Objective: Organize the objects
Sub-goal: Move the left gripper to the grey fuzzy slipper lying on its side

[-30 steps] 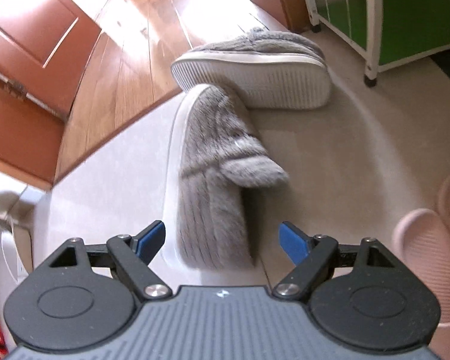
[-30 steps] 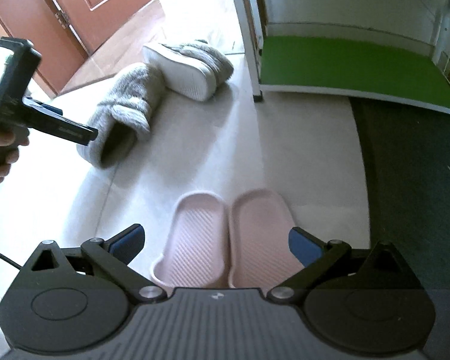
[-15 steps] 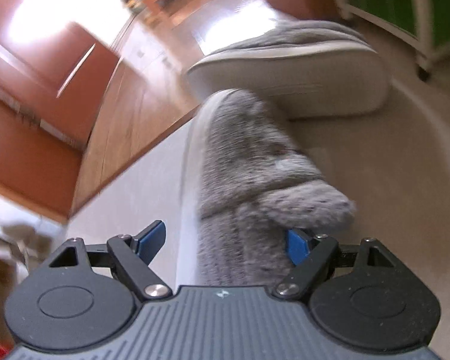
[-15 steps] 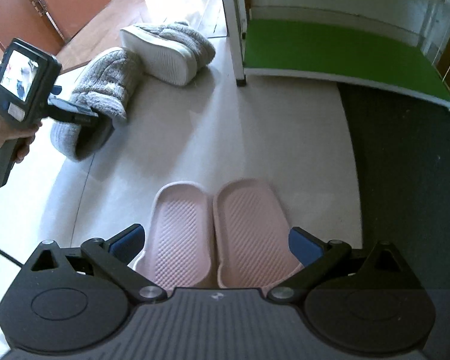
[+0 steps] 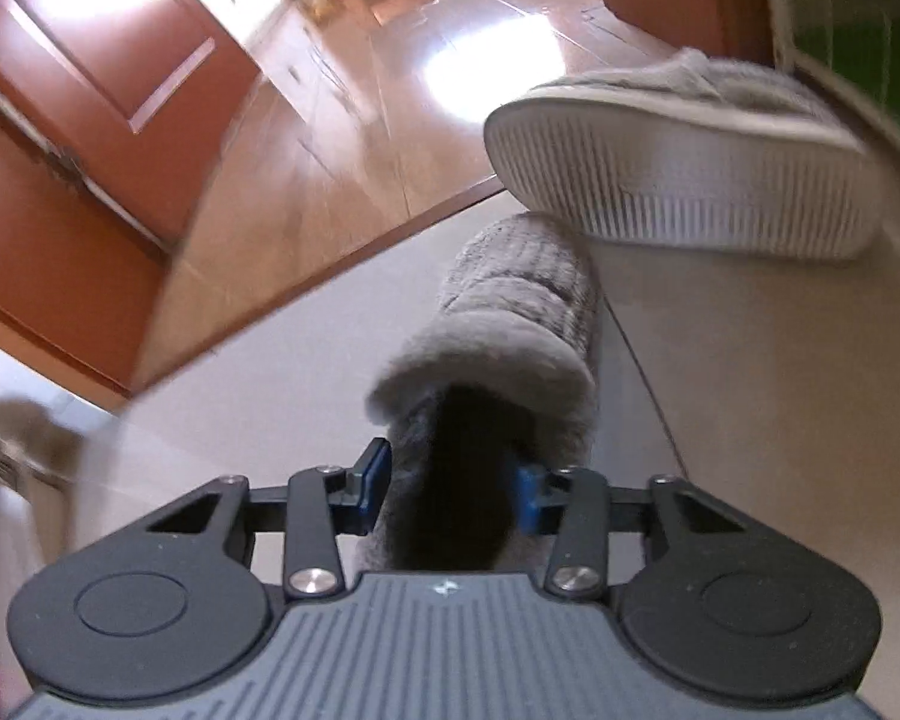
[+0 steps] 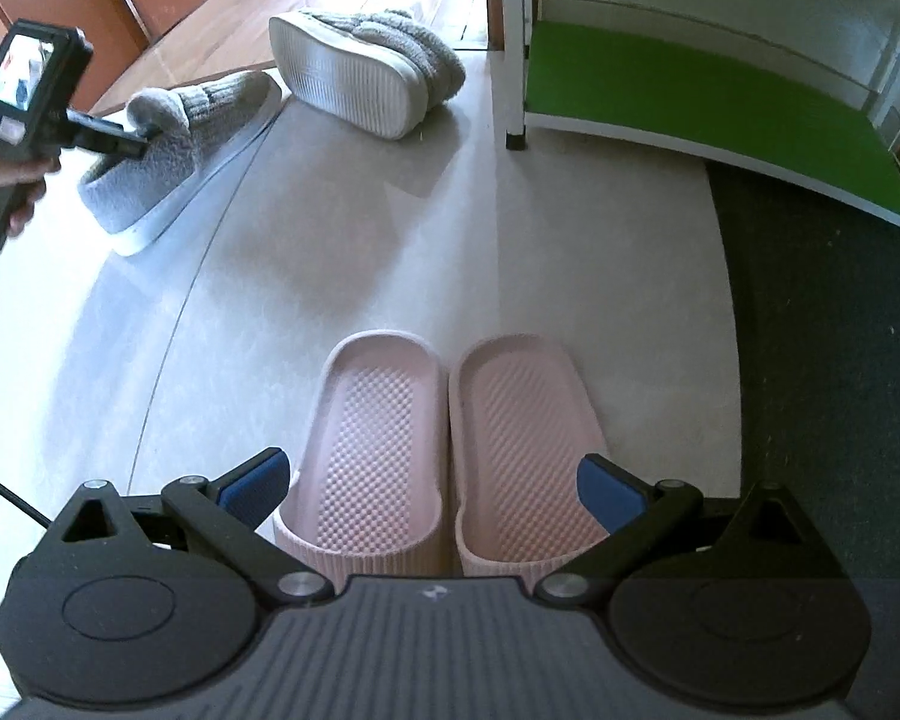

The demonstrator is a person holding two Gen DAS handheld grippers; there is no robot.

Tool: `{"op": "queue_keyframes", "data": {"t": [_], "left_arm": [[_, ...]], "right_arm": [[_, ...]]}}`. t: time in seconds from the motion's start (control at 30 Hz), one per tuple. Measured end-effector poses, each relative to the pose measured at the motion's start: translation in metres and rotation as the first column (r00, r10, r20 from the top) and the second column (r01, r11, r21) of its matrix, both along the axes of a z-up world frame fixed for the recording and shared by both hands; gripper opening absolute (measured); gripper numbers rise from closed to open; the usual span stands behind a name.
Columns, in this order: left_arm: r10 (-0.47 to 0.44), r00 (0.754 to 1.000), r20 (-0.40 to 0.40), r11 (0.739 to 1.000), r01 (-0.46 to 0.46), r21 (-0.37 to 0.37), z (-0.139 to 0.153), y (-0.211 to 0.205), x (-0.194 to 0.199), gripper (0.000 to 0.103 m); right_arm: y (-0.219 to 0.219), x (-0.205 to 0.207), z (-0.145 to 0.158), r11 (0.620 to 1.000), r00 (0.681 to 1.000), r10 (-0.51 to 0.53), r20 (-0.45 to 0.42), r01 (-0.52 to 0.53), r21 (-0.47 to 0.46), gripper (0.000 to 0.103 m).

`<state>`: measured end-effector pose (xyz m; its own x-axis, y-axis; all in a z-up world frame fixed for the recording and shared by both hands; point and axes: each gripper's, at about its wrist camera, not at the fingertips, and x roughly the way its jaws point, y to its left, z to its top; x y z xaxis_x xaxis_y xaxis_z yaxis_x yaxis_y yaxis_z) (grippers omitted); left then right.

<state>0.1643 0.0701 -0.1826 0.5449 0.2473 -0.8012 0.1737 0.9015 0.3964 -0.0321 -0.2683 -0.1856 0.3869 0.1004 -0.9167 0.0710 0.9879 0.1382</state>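
left gripper (image 5: 447, 489): jaws closing around heel collar of grey fleece slipper (image 5: 510, 324) on the floor; pads at the fleece, sole hidden.
second grey slipper (image 5: 678, 180): tipped on its side, ribbed sole showing, blurred.
right gripper (image 6: 432, 489): jaws spread wide, nothing gripped, above pink slides (image 6: 450, 438); heels cut off.
shoe rack (image 6: 690, 90): green shelf, partly out of frame.

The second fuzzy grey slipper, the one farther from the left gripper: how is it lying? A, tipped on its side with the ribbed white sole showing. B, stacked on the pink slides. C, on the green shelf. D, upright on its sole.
A: the second fuzzy grey slipper lies on its side on the pale floor, its ribbed white sole facing the camera.
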Motion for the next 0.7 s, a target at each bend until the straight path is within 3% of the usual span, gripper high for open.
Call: {"op": "queue_keyframes", "data": {"t": [0.07, 0.13, 0.27, 0.43, 0.57, 0.63, 0.7], "left_arm": [[0.009, 1.0, 0.013, 1.0, -0.009, -0.009, 0.004, 0.012, 0.007, 0.047], [-0.022, 0.999, -0.034, 0.999, 0.021, -0.037, 0.0, 0.019, 0.016, 0.056], [-0.036, 0.998, -0.05, 0.997, 0.033, -0.07, -0.011, 0.028, 0.031, 0.052], [-0.121, 0.993, -0.002, 0.991, 0.121, -0.05, -0.009, 0.021, 0.037, 0.052], [-0.241, 0.97, 0.009, 0.97, 0.241, 0.018, -0.013, 0.01, 0.034, 0.051], [-0.275, 0.962, 0.007, 0.961, 0.274, 0.025, -0.016, 0.007, 0.036, 0.028], [-0.293, 0.956, -0.003, 0.956, 0.293, -0.004, -0.017, 0.007, 0.039, 0.016]], "right_arm": [[0.0, 0.001, -0.002, 1.0, 1.0, -0.001, -0.006, 0.001, 0.0, 0.103], [0.001, 0.002, -0.004, 1.0, 1.0, -0.002, -0.013, 0.002, -0.003, 0.103], [0.004, 0.004, -0.01, 1.0, 0.999, -0.003, -0.041, 0.004, 0.011, 0.103], [0.012, 0.004, -0.012, 0.999, 0.998, 0.03, -0.052, -0.03, -0.014, 0.103], [0.011, 0.006, -0.018, 1.0, 0.996, 0.021, -0.085, -0.02, 0.014, 0.103], [0.012, 0.006, -0.021, 1.0, 0.995, 0.015, -0.103, -0.012, 0.022, 0.103], [0.014, 0.006, -0.021, 1.0, 0.994, 0.02, -0.104, -0.019, 0.012, 0.103]]}}
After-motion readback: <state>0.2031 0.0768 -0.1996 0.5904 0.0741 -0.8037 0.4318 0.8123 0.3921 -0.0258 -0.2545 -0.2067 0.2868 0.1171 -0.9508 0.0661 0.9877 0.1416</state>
